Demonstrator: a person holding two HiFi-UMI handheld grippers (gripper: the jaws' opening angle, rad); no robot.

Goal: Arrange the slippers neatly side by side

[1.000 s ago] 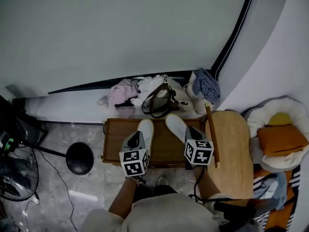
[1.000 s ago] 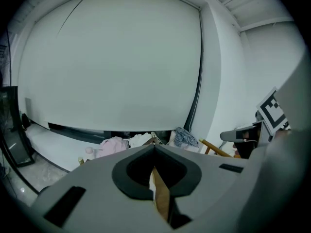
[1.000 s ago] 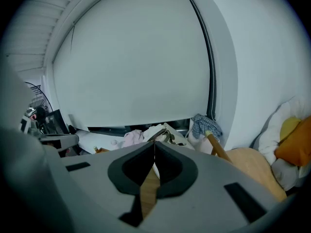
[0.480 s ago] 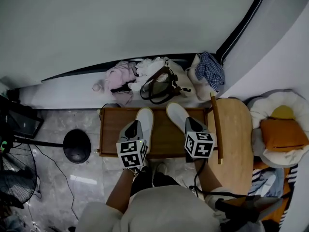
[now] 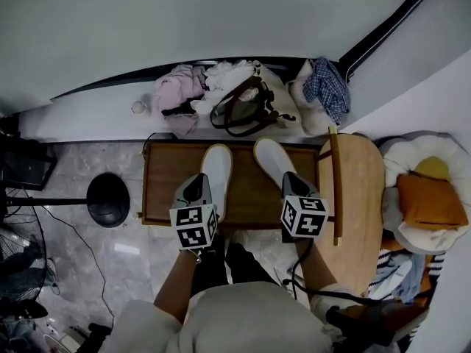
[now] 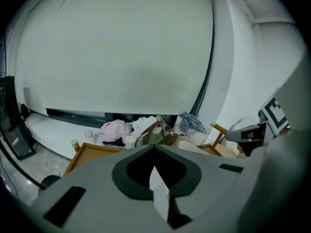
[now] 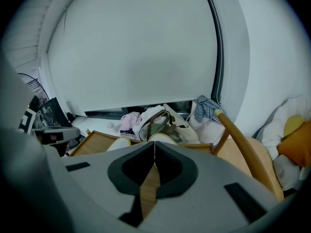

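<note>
On brown wooden table point(image 5: 249, 194), with left gripper point(image 5: 199, 184) and right gripper point(image 5: 290, 179) clenched shut, might push soft cream slippers point(image 5: 218, 169) at twelve o'clock crooked.

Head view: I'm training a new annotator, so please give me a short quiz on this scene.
1. How many white slippers are on the wooden tray?
2. True or false: the right gripper is wide open.
3. What lies beyond the tray's far edge? A) handbag and clothes B) books C) bucket
Key: 1 two; 2 false, it is shut; 3 A.
</note>
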